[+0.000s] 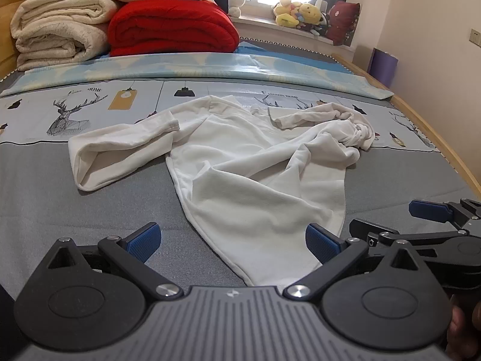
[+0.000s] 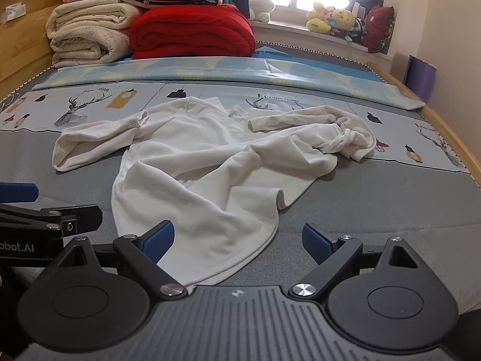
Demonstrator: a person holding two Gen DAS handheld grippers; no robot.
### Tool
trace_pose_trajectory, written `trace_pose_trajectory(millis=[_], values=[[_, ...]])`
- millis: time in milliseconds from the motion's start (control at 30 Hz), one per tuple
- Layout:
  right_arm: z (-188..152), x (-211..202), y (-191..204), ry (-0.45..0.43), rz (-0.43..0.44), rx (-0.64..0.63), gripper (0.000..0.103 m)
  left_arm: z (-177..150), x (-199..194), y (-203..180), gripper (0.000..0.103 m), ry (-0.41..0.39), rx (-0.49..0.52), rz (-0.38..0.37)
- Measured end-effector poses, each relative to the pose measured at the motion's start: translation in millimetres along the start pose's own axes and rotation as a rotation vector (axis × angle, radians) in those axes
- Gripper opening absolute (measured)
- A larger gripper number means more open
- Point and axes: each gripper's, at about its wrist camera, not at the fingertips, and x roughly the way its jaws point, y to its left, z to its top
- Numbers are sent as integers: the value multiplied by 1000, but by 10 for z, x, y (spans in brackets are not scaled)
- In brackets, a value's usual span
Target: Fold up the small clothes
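The left gripper [image 1: 233,242] hangs low over the grey bed cover [image 1: 75,210], jaws spread wide. A crumpled white garment [image 1: 240,162] lies ahead, its hem reaching between the blue pads [image 1: 144,240]. The right gripper [image 1: 421,219] sits just beside, to the right.

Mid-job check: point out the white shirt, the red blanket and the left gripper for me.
white shirt [image 1: 240,162]: left wrist view, on its body panel.
red blanket [image 2: 192,30]: right wrist view, on its folded front.
left gripper [image 1: 233,240]: left wrist view, midway between its open fingertips.
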Motion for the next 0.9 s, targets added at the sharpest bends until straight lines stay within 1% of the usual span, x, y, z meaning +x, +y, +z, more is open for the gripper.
trace_pose_trajectory(millis=[800, 867, 900], values=[[0, 1, 3, 0, 1, 1, 93, 10, -2, 5, 102, -10, -1, -2], [4, 1, 4, -3, 2, 5, 93, 3, -6, 1, 100, -18, 4, -1], [4, -1, 8, -5, 0, 7, 93, 5, -5, -3, 96, -22, 8, 1]])
